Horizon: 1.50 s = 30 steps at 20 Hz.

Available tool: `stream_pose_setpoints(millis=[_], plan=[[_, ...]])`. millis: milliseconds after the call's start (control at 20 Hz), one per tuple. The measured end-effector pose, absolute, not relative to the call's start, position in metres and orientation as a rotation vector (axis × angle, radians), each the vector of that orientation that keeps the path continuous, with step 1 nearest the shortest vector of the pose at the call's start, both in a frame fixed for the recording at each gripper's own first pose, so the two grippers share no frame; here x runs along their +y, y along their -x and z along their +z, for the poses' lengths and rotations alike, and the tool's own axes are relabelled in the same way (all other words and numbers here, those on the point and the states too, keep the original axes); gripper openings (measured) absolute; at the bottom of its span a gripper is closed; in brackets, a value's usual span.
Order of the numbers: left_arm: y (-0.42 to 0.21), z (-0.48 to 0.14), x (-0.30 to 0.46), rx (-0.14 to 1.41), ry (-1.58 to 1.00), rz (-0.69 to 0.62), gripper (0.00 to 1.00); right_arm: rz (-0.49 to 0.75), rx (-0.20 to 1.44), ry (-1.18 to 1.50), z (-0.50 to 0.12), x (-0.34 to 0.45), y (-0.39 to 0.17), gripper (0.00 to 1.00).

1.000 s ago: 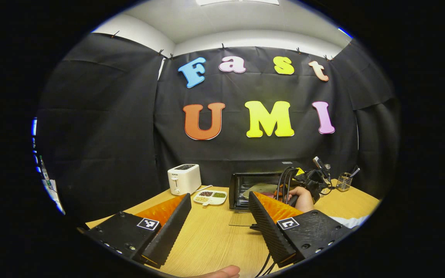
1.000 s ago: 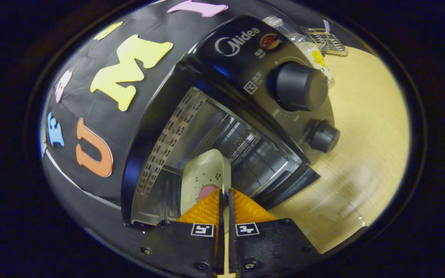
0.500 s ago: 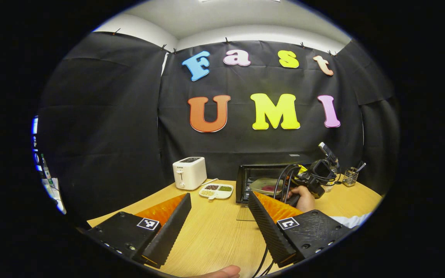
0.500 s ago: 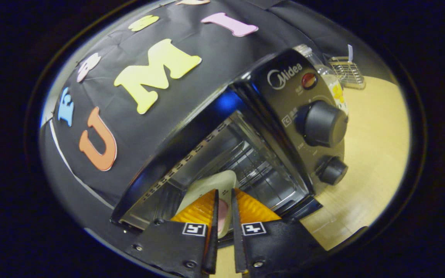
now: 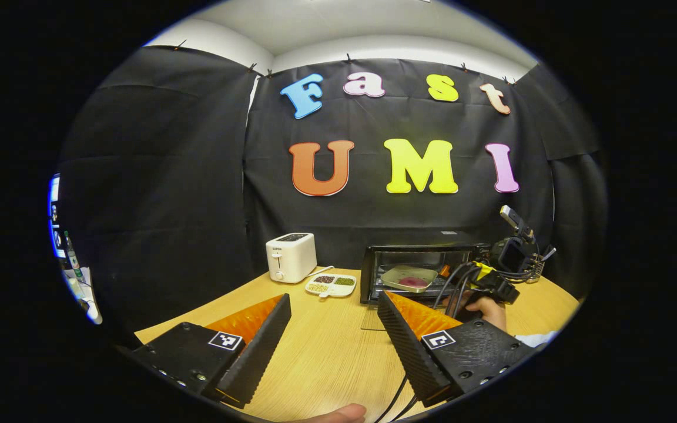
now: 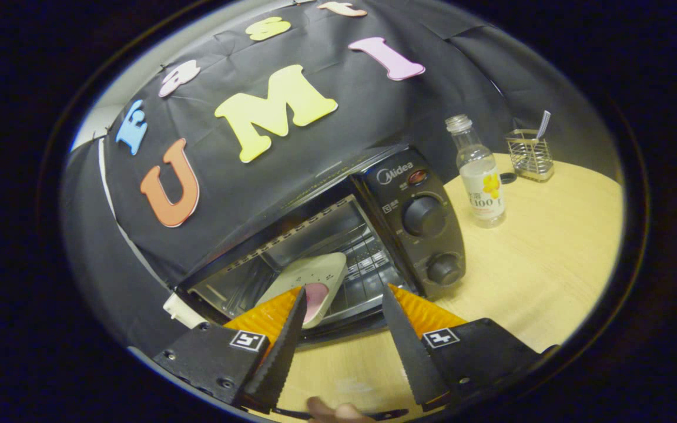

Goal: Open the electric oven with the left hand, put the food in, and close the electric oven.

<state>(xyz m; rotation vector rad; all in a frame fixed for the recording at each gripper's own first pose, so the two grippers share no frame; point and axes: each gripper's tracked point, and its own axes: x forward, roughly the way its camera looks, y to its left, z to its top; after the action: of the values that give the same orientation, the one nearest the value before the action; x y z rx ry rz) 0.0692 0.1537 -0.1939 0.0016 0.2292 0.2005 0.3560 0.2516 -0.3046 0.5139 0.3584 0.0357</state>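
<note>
White toaster (image 5: pixel 291 256) standing on the desk (image 5: pixel 327 358), sectioned snack tray (image 5: pixel 331 285) just beside; bottle (image 6: pixel 479 171) near wire holder (image 6: pixel 529 155).

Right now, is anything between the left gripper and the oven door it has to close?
Nothing visible on the table blocks the way. The left gripper is open, the glass door lies flat before the oven, and the right gripper hovers just right of it.

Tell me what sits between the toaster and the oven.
A divided snack dish lies on the table between the toaster and the oven, seen in the left gripper view.
</note>
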Motion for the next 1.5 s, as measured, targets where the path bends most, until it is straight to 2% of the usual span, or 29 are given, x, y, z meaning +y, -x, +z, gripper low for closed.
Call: stream_pose_setpoints(millis=[50,100,150,650,800,850,900,1150,1200,1250,1450,1500], plan=[[-0.067,-0.194,0.157,0.233,0.003,0.206,0.95,0.037,0.358,-0.495,-0.303,0.246,-0.347,0.82],[-0.067,-0.196,0.159,0.239,0.008,0.209,0.95,0.04,0.354,-0.475,-0.301,0.24,-0.34,0.94],[-0.067,-0.2,0.16,0.254,0.015,0.209,0.95,0.053,0.353,-0.453,-0.298,0.236,-0.33,0.92],[-0.086,-0.235,0.131,0.366,0.048,0.155,0.95,0.137,0.251,-0.291,-0.224,0.18,-0.247,0.94],[-0.097,-0.24,0.113,0.378,0.06,0.115,0.95,0.142,0.199,-0.23,-0.187,0.153,-0.229,0.94],[-0.101,-0.243,0.105,0.384,0.068,0.097,0.95,0.139,0.175,-0.208,-0.17,0.142,-0.223,0.97],[-0.107,-0.246,0.099,0.392,0.074,0.077,0.95,0.146,0.145,-0.187,-0.154,0.131,-0.216,0.94],[-0.128,-0.284,0.064,0.468,0.083,-0.012,0.95,0.172,0.054,-0.136,-0.1,0.088,-0.192,0.96],[-0.132,-0.295,0.056,0.493,0.091,-0.03,0.96,0.173,0.043,-0.138,-0.092,0.081,-0.189,0.99],[-0.136,-0.305,0.049,0.518,0.098,-0.044,0.96,0.165,0.033,-0.132,-0.084,0.071,-0.187,0.95],[-0.148,-0.337,0.026,0.598,0.077,-0.08,0.96,0.111,-0.023,-0.084,-0.056,0.04,-0.178,0.98],[-0.151,-0.344,0.023,0.613,0.067,-0.087,0.95,0.095,-0.035,-0.082,-0.052,0.033,-0.174,0.95]])
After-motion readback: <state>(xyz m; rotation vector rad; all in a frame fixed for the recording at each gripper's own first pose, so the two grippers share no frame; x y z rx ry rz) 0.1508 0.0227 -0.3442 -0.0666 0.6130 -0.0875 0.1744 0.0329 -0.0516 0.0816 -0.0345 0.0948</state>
